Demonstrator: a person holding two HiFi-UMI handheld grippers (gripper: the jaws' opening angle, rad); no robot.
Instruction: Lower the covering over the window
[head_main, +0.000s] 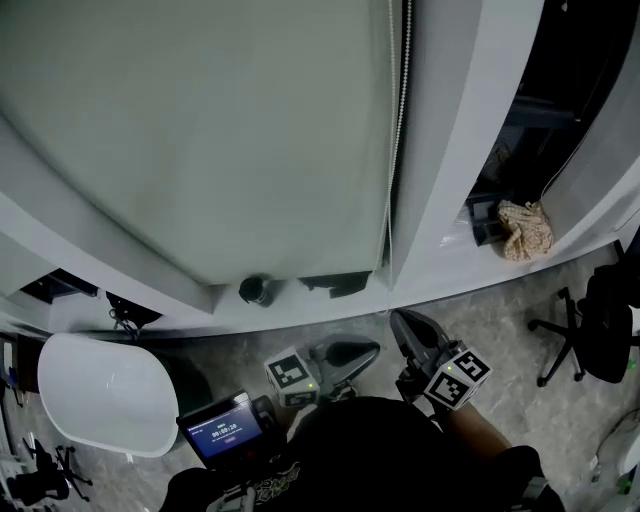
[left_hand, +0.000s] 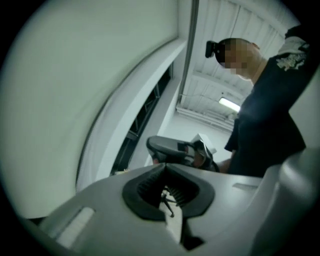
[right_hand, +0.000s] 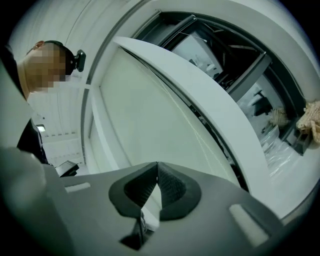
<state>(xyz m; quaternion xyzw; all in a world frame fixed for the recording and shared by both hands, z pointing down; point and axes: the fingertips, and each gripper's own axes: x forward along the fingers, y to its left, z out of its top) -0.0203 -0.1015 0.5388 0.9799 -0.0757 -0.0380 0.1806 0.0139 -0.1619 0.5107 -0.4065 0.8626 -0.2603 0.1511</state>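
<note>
Two grippers: left gripper (head_main: 366, 351) and right gripper (head_main: 402, 322) sit at lower centre of the head view, each pressed together on nothing.
Covering: the pale roller blind (head_main: 200, 130) fills the upper left, with its bottom edge close to the sill (head_main: 440, 262).
Take hold: bead chain (head_main: 402, 90), hanging along the blind's right edge.
Handling: probably light, thin and slippery; pinch firmly across the beads and pull steadily without jerking.

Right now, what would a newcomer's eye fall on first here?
The pale blind fills the head view's upper left, lowered close to the sill, its bead chain hanging at its right edge. Beneath it, the left gripper and right gripper hover shut and empty. A crumpled beige cloth lies by the next window at right.
</note>
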